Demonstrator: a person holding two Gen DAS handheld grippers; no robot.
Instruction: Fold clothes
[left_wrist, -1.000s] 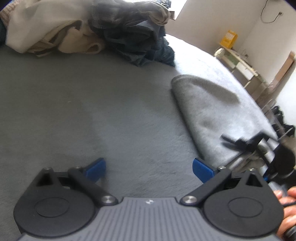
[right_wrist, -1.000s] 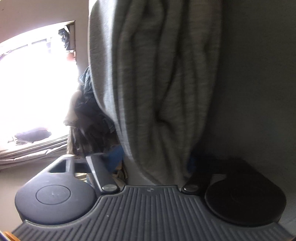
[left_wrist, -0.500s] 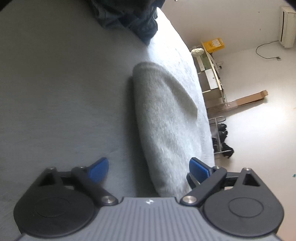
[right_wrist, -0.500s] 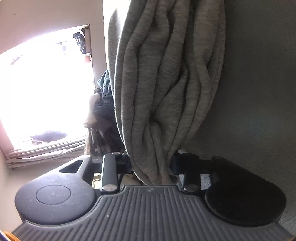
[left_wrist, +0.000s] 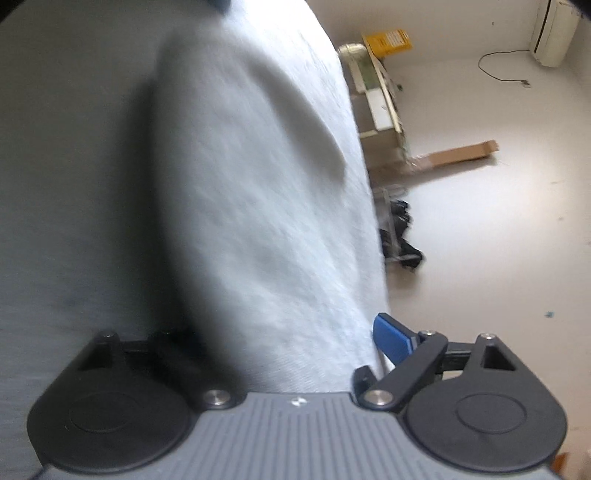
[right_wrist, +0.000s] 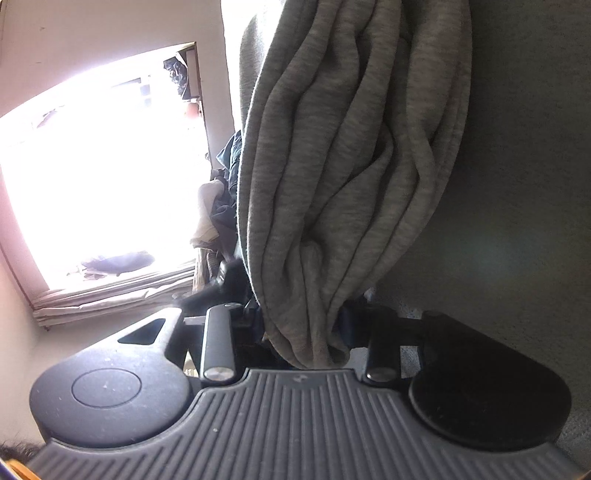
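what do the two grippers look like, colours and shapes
Both share one build: a grey ribbed body at the bottom, flanked by two round black discs, with black linkage bars on silver pivot screws. The left gripper has blue pads on its fingertips. The right gripper shows dusty specks on its disc; its pads are hidden by cloth.

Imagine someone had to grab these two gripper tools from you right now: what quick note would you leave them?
Right gripper: shut on a bunched edge of the grey garment, gathered in deep pleats.
Left gripper: open, its fingers either side of the near end of the garment, nothing gripped; view blurred.
The garment lies in a long roll on the grey bed. More clothes are heaped near the window.
Left to do: close the left gripper, finish this fold, then the heap.
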